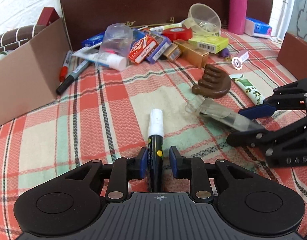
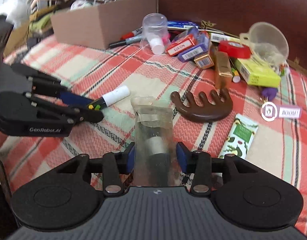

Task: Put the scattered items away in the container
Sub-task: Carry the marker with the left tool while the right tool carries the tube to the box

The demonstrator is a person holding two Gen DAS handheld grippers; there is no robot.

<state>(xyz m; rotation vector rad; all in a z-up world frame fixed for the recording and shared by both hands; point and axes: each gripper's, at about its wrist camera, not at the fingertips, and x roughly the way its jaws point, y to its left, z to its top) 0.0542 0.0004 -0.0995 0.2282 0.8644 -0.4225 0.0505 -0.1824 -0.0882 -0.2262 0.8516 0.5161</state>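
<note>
From the left wrist we see our left gripper (image 1: 158, 161) low over the plaid cloth (image 1: 53, 132), its blue pads (image 1: 143, 161) either side of a black marker (image 1: 155, 152) with a white cap. The left pad touches the marker's body; a narrow gap shows beside the right pad, so we cannot tell whether the grip is firm. The marker points away from us. To the right, our right gripper (image 1: 247, 124) has a clear sleeve (image 1: 223, 116) with something dark inside between its fingers, lying on the cloth. Just beyond it sits a brown comb (image 1: 213, 84), and beside that a green-patterned tube (image 1: 248, 88). The cardboard box (image 1: 27, 70) stands at the far left, with two pens (image 1: 70, 74) against its wall. A heap of small boxes, a clear cup (image 1: 116, 40), red tape (image 1: 177, 33) and a funnel (image 1: 205, 18) lies along the brown headboard (image 1: 153, 0), with a pink flask (image 1: 237, 8) upright at the right.

From the right wrist, our right gripper (image 2: 155, 157) has the sleeve (image 2: 153, 132) between both pads, which press its sides; the jaws stand moderately wide around it. The left gripper (image 2: 91, 108) at the left holds the marker (image 2: 111, 98), white cap towards the heap. The comb (image 2: 205, 106) lies just right of the sleeve's far end, the tube (image 2: 241, 138) nearer right. The box (image 2: 101, 28) stands far left, open top up, well apart from both grippers.
</note>
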